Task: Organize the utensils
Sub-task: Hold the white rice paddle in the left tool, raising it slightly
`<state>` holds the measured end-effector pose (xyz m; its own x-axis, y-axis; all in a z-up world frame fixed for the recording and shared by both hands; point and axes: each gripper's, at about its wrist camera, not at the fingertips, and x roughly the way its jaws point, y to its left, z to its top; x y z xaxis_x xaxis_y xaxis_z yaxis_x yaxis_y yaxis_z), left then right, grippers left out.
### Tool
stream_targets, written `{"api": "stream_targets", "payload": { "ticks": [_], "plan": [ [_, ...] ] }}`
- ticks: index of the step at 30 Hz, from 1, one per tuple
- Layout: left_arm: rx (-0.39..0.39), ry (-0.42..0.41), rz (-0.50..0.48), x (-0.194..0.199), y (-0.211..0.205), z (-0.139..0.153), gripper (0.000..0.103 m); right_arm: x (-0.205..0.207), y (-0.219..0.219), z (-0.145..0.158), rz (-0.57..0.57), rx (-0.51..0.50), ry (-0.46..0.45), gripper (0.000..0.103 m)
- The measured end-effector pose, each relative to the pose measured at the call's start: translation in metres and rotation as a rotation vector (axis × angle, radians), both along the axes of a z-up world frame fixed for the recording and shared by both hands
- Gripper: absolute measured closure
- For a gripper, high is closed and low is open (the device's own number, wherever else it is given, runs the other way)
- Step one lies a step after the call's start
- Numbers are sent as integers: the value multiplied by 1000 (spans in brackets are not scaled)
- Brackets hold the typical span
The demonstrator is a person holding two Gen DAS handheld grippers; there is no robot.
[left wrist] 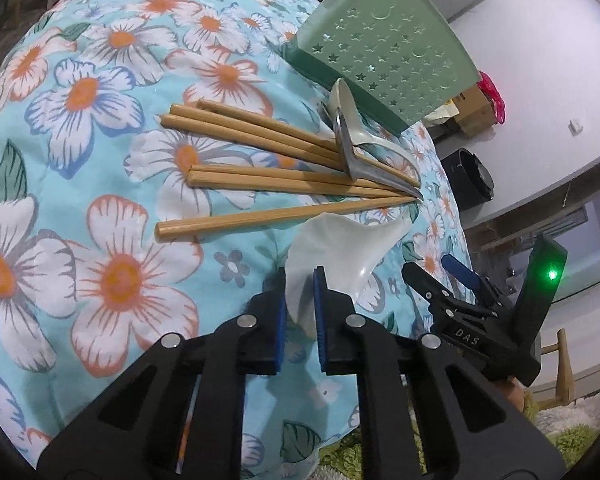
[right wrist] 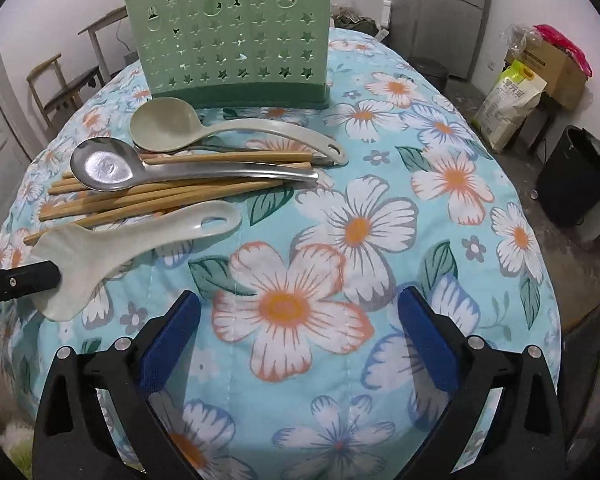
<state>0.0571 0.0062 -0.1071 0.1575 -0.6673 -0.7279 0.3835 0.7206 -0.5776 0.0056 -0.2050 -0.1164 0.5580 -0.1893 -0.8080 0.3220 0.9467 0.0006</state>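
Note:
My left gripper (left wrist: 300, 280) is shut on the broad end of a white rice paddle (left wrist: 340, 248), held just above the floral tablecloth; the paddle also shows in the right wrist view (right wrist: 132, 240), with the left gripper's finger (right wrist: 20, 280) on it. Several wooden chopsticks (left wrist: 260, 140) lie in a loose pile with a steel spoon (right wrist: 112, 170) and a beige ladle (right wrist: 168, 124) on top. A green perforated utensil holder (right wrist: 236, 40) stands behind them. My right gripper (right wrist: 300, 336) is open and empty above the cloth, to the paddle's right.
The round table carries a blue floral cloth (right wrist: 340, 220). A black bin (right wrist: 576, 176), a rice bag (right wrist: 512, 104) and cardboard boxes (right wrist: 556, 64) stand on the floor at the right. Wooden chairs (right wrist: 60, 88) stand at the far left.

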Motion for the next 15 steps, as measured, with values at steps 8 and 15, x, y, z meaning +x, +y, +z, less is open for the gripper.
{"api": "stream_targets", "payload": {
  "ticks": [8,15],
  "plan": [
    [3,3,-26,-3,1,2,93,0,-3,-1,-11,7,-11,6],
    [-59,94,2,4,7,-8,91,-1,-3,-1,-9,7,-18,6]
  ]
}}
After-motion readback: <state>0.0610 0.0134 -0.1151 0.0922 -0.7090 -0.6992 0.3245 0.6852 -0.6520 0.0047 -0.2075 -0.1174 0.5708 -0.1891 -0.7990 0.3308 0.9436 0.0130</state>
